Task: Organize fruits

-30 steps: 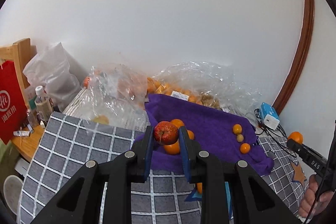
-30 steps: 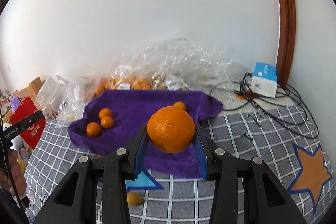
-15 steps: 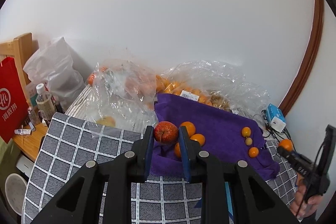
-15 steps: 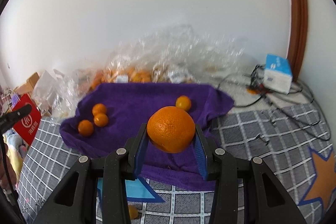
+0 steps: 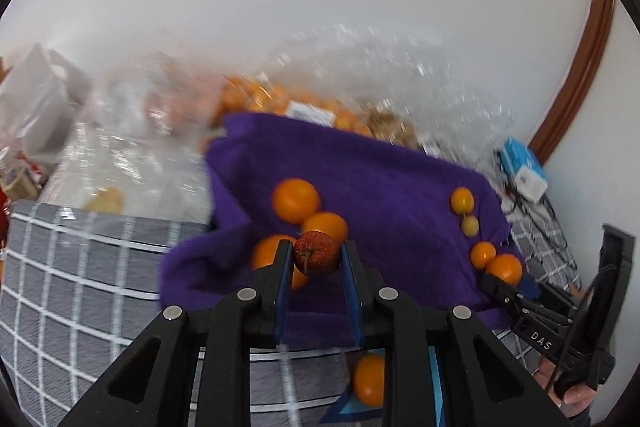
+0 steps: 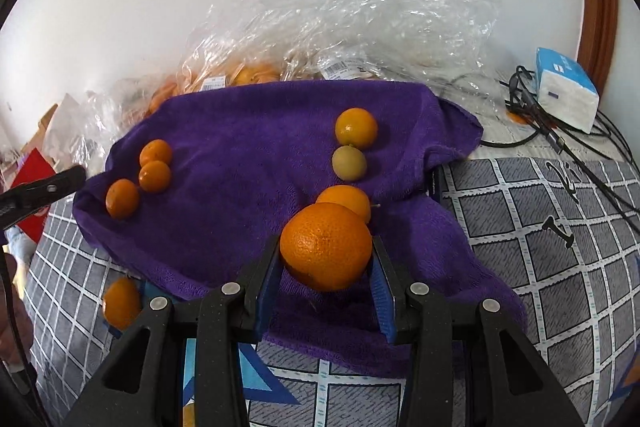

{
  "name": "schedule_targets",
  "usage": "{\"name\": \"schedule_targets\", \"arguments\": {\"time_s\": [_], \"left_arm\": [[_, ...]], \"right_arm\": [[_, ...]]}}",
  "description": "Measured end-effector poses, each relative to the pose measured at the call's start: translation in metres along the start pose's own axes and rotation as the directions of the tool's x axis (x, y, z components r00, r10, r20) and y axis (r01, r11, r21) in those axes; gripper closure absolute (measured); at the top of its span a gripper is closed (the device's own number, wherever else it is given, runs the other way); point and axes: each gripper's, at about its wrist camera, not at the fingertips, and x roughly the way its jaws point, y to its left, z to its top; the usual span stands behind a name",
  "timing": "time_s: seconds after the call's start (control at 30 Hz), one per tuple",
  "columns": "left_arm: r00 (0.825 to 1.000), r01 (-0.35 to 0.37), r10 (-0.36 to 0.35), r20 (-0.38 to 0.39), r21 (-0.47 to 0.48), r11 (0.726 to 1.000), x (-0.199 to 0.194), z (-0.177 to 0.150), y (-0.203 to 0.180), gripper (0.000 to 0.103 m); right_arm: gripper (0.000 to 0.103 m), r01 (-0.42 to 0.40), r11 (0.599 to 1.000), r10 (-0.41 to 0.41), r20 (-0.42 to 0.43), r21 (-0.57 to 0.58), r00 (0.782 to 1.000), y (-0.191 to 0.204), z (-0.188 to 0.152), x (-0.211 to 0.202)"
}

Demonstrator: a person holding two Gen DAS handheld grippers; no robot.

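Note:
My left gripper [image 5: 316, 259] is shut on a small red apple [image 5: 317, 253], held above the near left part of a purple towel [image 5: 380, 183]. My right gripper [image 6: 325, 259] is shut on a large orange [image 6: 326, 245], held over the towel [image 6: 248, 131] at its near edge. Three oranges [image 6: 154, 175] lie in a row at the towel's left. On its right lie an orange [image 6: 356, 127], a small green-yellow fruit [image 6: 349, 163] and another orange [image 6: 346, 198]. The right gripper with its orange [image 5: 505, 269] shows in the left wrist view.
Clear plastic bags of oranges [image 6: 280, 39] lie behind the towel against the wall. A blue-white tissue pack [image 6: 566, 87] and black cables [image 6: 560, 143] are at the right. One orange [image 6: 121, 303] lies on the grey checked cover [image 6: 560, 247] below the towel's near left edge.
Both grippers have moved forward and down toward the towel, fruits still held. The towel and its fruits appear larger and closer in both views.

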Motion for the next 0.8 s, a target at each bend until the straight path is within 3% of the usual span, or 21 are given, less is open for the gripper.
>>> {"name": "schedule_targets", "arguments": {"time_s": [0.17, 0.3, 0.43, 0.57, 0.8], "left_arm": [[0.997, -0.006, 0.008, -0.073, 0.023, 1.0, 0.027, -0.001, -0.02, 0.08], [0.993, -0.036, 0.037, -0.108, 0.017, 0.999, 0.042, -0.004, -0.024, 0.08], [0.985, -0.045, 0.047, -0.167, 0.015, 0.999, 0.054, -0.007, -0.026, 0.08], [0.984, -0.09, 0.095, -0.152, 0.041, 0.995, 0.058, -0.011, -0.031, 0.08], [0.985, -0.063, 0.066, -0.16, 0.025, 0.998, 0.046, -0.009, -0.03, 0.072]], "right_arm": [[0.058, -0.017, 1.0, 0.017, 0.014, 0.009, 1.0, -0.003, -0.002, -0.005], [0.046, -0.006, 1.0, 0.006, 0.04, 0.008, 0.999, -0.005, -0.001, -0.011], [0.045, 0.014, 1.0, -0.015, 0.044, 0.012, 0.999, -0.007, -0.001, -0.012], [0.045, 0.042, 0.999, -0.042, 0.044, -0.002, 0.998, -0.005, -0.002, -0.011], [0.045, 0.092, 0.995, -0.09, 0.061, -0.026, 0.994, -0.004, -0.003, -0.011]]}}
